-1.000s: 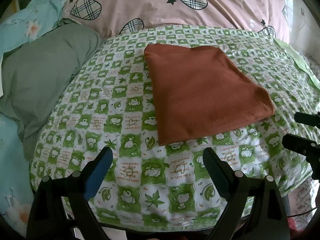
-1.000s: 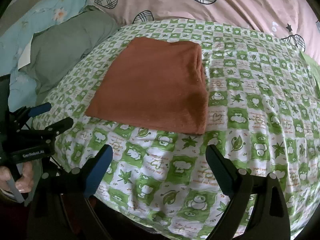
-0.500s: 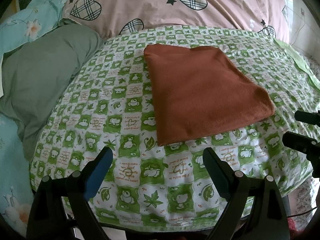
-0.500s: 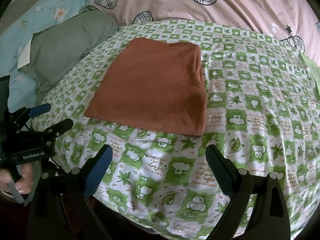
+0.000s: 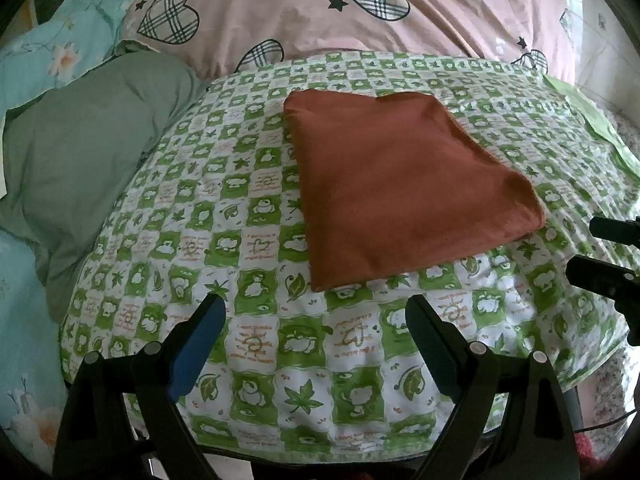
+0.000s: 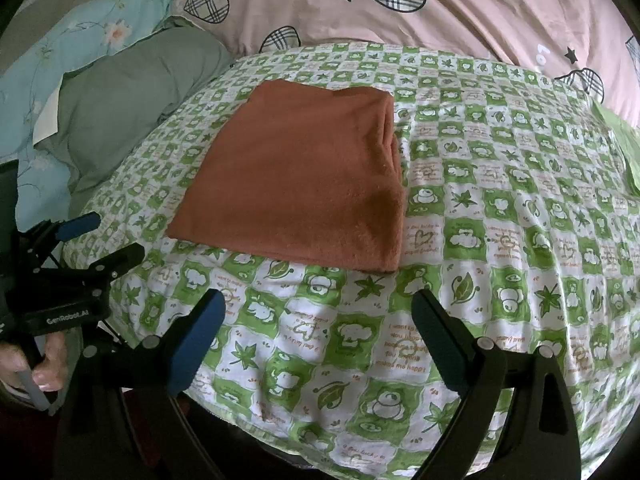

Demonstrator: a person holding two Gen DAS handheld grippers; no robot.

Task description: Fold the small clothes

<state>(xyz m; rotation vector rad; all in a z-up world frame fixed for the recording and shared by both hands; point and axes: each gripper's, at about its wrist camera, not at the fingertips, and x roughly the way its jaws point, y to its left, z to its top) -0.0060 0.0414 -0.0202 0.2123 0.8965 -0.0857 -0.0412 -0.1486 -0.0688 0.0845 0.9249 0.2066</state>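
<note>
A rust-orange fleecy cloth, folded into a neat rectangle point(image 5: 404, 184), lies flat on the green-and-white checked bedspread printed with bears and leaves point(image 5: 256, 336), roughly in the middle of the bed and a little back from its near edge. Neither tool touches it: the left gripper point(image 5: 316, 320) hovers above the near edge of the bed with its jaws spread wide and nothing between them, and the right gripper point(image 6: 318, 316) hangs the same way a little further along that edge, jaws equally wide and empty. To my eye the folding looks largely done, since layered edges stack up along the cloth's right side in the right wrist view; what is left is either one more fold to halve it or simply leaving it be. A further fold would call for both grippers to come forward, each pinching a near corner of the cloth and carrying it over to the far edge. There is open bedspread all round the cloth, widest toward the right edge of the bed. The far side is hemmed in by a pink quilt with checked hearts point(image 5: 360, 12), and the left side by a grey-green pillow point(image 5: 80, 136), so the freest approach is from the near edge.
</note>
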